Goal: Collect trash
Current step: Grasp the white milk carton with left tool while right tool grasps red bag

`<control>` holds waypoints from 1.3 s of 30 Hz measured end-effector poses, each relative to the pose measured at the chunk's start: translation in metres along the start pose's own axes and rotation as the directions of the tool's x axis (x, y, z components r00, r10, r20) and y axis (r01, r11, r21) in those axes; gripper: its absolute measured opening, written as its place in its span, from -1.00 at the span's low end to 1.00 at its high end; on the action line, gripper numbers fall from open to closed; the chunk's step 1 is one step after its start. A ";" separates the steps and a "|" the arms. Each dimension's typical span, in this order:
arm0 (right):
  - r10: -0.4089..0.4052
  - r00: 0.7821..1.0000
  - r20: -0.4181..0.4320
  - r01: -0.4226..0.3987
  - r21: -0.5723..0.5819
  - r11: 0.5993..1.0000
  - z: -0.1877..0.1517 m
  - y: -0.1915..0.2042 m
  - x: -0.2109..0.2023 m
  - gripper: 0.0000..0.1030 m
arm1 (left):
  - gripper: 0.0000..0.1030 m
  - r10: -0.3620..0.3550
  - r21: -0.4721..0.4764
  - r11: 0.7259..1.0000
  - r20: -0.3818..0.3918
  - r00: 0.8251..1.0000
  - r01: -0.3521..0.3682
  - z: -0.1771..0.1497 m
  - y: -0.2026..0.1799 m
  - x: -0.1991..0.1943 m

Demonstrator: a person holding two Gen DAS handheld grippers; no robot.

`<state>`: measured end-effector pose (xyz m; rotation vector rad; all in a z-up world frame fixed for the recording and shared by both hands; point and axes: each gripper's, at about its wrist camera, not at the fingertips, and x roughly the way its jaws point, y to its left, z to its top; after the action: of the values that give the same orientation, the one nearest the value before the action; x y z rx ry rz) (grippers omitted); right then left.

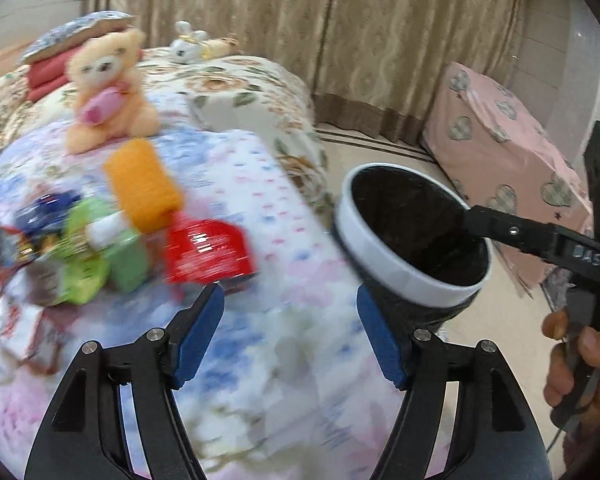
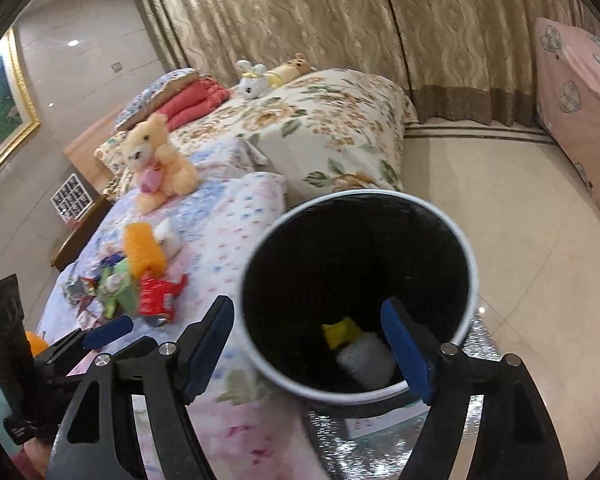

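Now, far left on the patterned quilt [image 1: 260, 184] sits the heap of trash [image 1: 60, 256]: blue, green and silvery wrappers, blurred in the left wrist view. Just right of them lies an orange fuzzy roll [image 1: 144, 184], and beside that a crumpled red packet [image 1: 208, 252]. Behind the pile a peach teddy bear [image 1: 108, 88] sits upright on the bed, holding something pink.

Moving across, the left gripper [image 1: 290, 328] hangs over the quilt, jaws spread wide and nothing between its blue pads [image 1: 198, 336]. The red packet lies just beyond the left fingertip.

Further right stands the white-rimmed bin [image 1: 404, 268] with its black liner, close against the edge of the bed. The right gripper [image 2: 308, 350] is over its mouth, jaws parted, holding nothing: one finger is outside the rim on the bed side, the other over the opening. Down inside the bin there is a yellow scrap [image 2: 340, 330] and a white crumpled piece [image 2: 366, 358] touching it.

At the far right, the left wrist view catches the person's right hand [image 1: 576, 364] on the handle, and beyond it a pink heart-print cover [image 1: 508, 148] along the tiled floor [image 2: 520, 240].
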<state>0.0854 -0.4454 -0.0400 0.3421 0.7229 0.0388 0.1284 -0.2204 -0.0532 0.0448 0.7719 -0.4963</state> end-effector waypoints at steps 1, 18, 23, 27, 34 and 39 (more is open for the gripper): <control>0.013 1.000 0.000 -0.013 -0.003 1.000 -0.003 0.006 0.000 0.56 | 0.37 0.016 -0.004 1.000 0.005 1.000 -0.016 -0.004 0.007 -0.004; 0.166 0.979 -0.116 -0.181 -0.134 0.974 -0.045 0.110 0.045 0.58 | 0.40 0.198 -0.188 0.963 0.010 0.980 -0.193 -0.062 0.108 -0.058; 0.180 0.974 -0.138 -0.200 -0.146 0.969 -0.051 0.124 0.059 0.58 | 0.43 0.238 -0.233 0.944 -0.009 0.971 -0.233 -0.073 0.132 -0.062; 0.178 0.974 -0.139 -0.199 -0.154 0.968 -0.049 0.130 0.069 0.58 | 0.46 0.262 -0.265 0.928 -0.032 0.964 -0.261 -0.075 0.147 -0.059; 0.181 0.973 -0.141 -0.201 -0.140 0.970 -0.038 0.133 0.092 0.58 | 0.59 0.284 -0.313 0.905 -0.059 0.957 -0.288 -0.065 0.174 -0.046; 0.183 0.972 -0.150 -0.200 -0.110 0.973 -0.026 0.133 0.115 0.58 | 0.63 0.278 -0.336 0.895 -0.092 0.956 -0.293 -0.051 0.187 -0.030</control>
<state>0.1661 -0.2949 -0.0892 0.2904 0.8193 0.2928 0.1602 -0.0315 -0.0954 -0.1586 0.8688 -0.0741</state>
